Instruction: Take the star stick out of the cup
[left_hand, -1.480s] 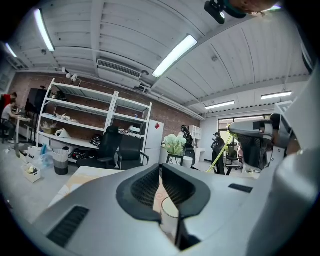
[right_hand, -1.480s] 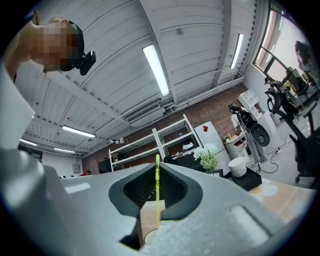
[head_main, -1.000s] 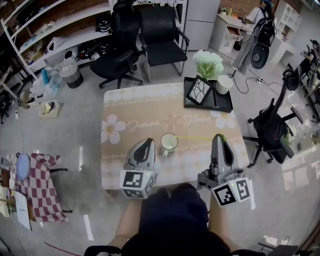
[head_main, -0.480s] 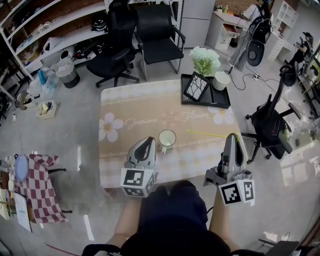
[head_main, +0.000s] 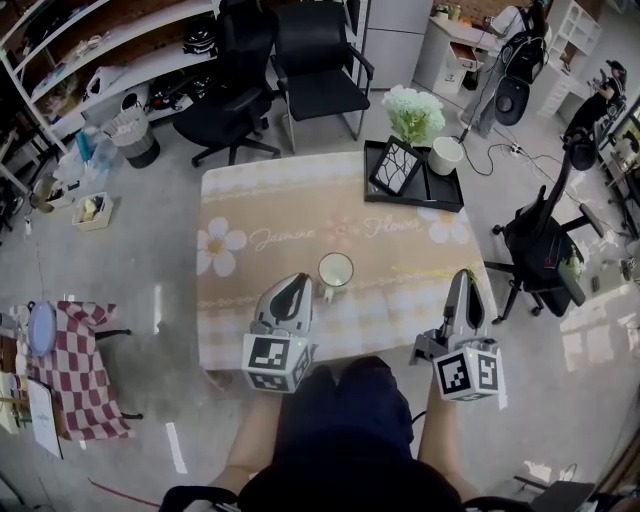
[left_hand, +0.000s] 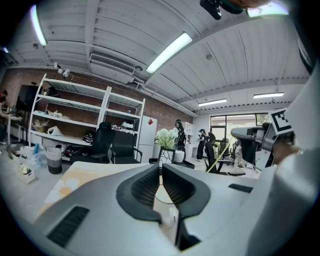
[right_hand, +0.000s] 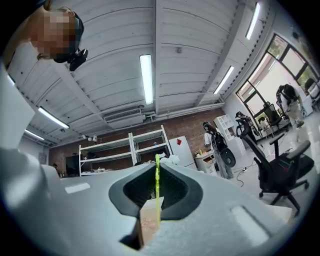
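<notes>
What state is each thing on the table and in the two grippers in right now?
cup: upright on the table, nothing seen inside.
star stick: out of the cup, held roughly level.
right gripper: shut on the star stick.
left gripper: shut on the cup, seemingly at its handle.
picture frame: leaning tilted in the black tray.

My left gripper (left_hand: 160, 169), right gripper (right_hand: 156, 170): grey shells, black ribbed pads in jaws, 2 cubes with black-white square markers. Star stick (right_hand: 157, 192): yellow-green. Cup (head_main: 335, 270): white. Bench (head_main: 260, 195): beige cloth, white flowers, pale checks. Tray (head_main: 445, 200): black. Side cloth (head_main: 85, 365): red-white checks.
</notes>
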